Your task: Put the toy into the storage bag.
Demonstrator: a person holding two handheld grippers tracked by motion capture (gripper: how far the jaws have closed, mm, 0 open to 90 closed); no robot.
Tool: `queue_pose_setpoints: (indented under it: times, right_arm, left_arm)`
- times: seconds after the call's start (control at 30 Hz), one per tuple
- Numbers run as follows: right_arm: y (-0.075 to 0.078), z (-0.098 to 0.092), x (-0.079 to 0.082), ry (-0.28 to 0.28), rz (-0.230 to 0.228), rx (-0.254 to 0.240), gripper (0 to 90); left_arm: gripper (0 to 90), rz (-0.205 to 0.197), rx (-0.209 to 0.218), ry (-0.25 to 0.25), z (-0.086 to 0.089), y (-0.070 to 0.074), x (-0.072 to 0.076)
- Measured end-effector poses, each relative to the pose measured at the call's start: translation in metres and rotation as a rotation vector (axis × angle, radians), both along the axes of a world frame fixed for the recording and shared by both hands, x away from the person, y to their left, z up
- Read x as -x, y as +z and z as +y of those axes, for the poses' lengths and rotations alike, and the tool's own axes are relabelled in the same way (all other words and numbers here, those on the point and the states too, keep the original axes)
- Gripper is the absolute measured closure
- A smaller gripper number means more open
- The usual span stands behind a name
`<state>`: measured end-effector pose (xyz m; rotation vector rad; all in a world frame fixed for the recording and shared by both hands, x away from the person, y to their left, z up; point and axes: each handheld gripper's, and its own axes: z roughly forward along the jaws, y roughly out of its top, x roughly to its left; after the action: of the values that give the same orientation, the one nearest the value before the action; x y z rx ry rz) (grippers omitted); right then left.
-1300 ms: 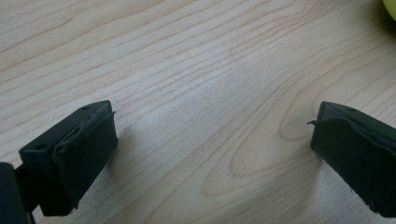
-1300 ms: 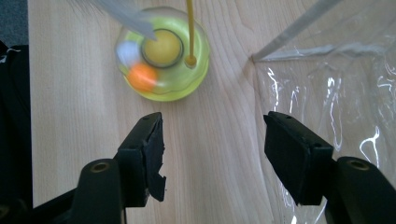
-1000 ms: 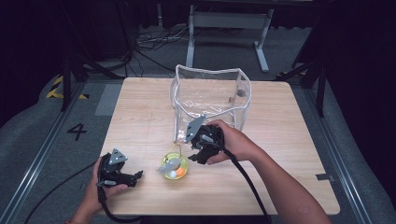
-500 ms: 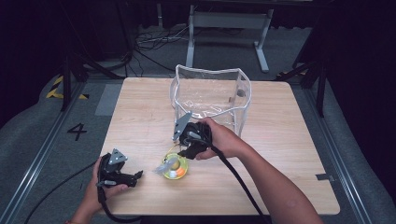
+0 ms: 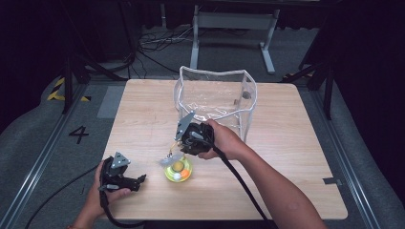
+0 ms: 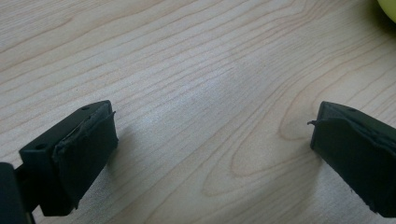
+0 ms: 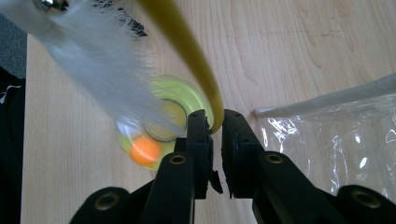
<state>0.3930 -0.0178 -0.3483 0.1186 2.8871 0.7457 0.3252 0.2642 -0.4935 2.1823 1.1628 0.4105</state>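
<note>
Toy (image 5: 177, 170) on table; clear bag (image 5: 217, 102) beside.

Black grippers (image 5: 188, 138), brass screws (grey plates), trailing black cables.

table (image 5: 296, 143): matt pale wood | bag (image 5: 217, 95): glossy clear plastic | toy (image 5: 178, 170): yellow-green plastic, white feather

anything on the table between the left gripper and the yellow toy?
Nothing: in the high view only bare wood separates the left gripper from the yellow toy. The left gripper view shows the same bare table, with the toy's edge at its top right corner.
</note>
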Motion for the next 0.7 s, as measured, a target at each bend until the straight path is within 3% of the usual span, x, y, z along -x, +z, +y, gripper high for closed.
queue_pose_setpoints:
  times: [0.1,0.4,0.5,0.63,0.7]
  right_arm:
    - [0.001,0.002,0.002,0.019,-0.006,0.004,83.1]
    - [0.018,0.006,0.009,0.022,-0.023,0.016,65.4]
    - [0.027,0.004,0.011,0.021,-0.033,0.021,66.3]
    - [0.033,0.005,0.013,0.015,-0.040,0.029,80.1]
    - [0.030,0.008,0.013,0.025,-0.049,0.063,83.9]
  left_arm:
    - [0.8,0.000,0.000,0.000,0.000,0.000,0.000]
    - [0.8,-0.001,0.001,0.002,0.000,0.000,0.000]
    - [0.8,0.000,0.002,0.003,0.000,0.000,0.000]
    - [0.8,-0.001,0.001,0.002,0.000,0.000,0.000]
    - [0.8,-0.001,0.001,0.002,0.000,0.000,0.000]
